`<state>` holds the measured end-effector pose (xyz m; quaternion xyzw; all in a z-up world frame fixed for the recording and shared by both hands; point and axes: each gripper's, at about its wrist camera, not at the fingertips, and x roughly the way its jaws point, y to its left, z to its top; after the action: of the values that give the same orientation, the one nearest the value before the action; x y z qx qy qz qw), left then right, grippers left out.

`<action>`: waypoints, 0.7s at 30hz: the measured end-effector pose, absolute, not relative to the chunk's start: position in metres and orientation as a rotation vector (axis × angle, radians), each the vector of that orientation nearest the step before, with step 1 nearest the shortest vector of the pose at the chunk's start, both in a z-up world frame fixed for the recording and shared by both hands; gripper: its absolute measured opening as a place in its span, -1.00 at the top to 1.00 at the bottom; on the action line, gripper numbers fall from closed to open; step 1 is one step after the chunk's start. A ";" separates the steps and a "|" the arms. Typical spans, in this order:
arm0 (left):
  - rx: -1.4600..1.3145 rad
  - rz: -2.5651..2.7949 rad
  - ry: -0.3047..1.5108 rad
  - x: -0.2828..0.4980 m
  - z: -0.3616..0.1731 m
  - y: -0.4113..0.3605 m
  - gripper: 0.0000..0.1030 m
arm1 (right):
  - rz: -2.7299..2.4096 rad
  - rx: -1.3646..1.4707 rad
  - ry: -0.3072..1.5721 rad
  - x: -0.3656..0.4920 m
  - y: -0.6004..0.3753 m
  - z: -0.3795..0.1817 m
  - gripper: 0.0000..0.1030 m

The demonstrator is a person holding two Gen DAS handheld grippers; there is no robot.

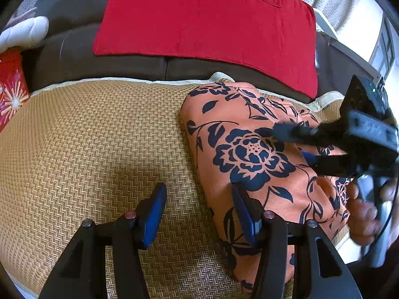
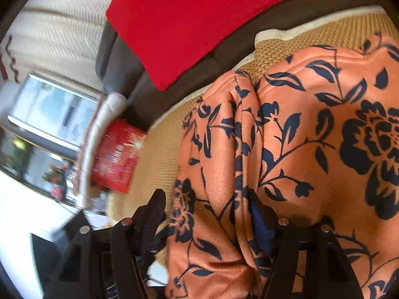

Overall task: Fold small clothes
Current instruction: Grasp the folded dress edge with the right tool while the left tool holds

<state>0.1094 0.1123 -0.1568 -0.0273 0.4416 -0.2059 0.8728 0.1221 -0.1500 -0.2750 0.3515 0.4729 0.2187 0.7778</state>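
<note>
A: From the left wrist view, where is the garment (image 1: 249, 149) found?

B: It is seen lying on the woven mat (image 1: 94, 137), to the right of the left gripper (image 1: 199, 199). Its long axis runs from the near edge of the mat away toward the brown sofa back (image 1: 112, 67). The left gripper is held wide open with nothing between its fingers; only the right finger lies over the cloth's left edge, the other over bare mat.

A: And the right gripper (image 1: 296, 144)?

B: It is seen reaching in from the right over the middle of the cloth, so it is judged the nearer one.

A: What is shown from the right wrist view?

B: The garment (image 2: 299, 149) is spread ahead and rightward, and a bunched fold (image 2: 219, 174) is seen between the fingers of the right gripper (image 2: 207, 204). The jaws are parted; whether the fold is pinched cannot be told. A red cushion (image 2: 199, 20) is seen beyond.
</note>
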 end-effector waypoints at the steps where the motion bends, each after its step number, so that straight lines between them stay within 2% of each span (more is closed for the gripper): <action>1: -0.060 -0.427 0.921 0.109 -0.157 0.113 -0.07 | 0.461 0.740 1.031 0.123 -0.146 -0.277 0.29; 4: -0.062 -0.428 0.911 0.104 -0.153 0.114 -0.07 | 0.417 0.645 1.022 0.120 -0.140 -0.275 0.57; 6: -0.070 -0.441 0.891 0.099 -0.146 0.115 -0.07 | 0.420 0.580 0.950 0.112 -0.135 -0.258 0.62; 15: -0.028 -0.643 0.745 0.064 -0.119 0.044 -0.09 | 0.285 0.619 0.734 0.053 -0.212 -0.206 0.67; 18: 0.034 -0.696 0.754 0.053 -0.124 0.010 -0.11 | 0.173 0.688 0.714 0.036 -0.264 -0.208 0.67; 21: 0.113 -0.692 0.770 0.045 -0.134 -0.016 -0.22 | 0.079 0.749 0.765 0.034 -0.298 -0.226 0.67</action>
<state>0.0454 -0.0163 -0.1338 0.0540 0.3677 -0.3304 0.8676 0.0341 -0.2979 -0.2262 0.3570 0.3643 0.0378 0.8593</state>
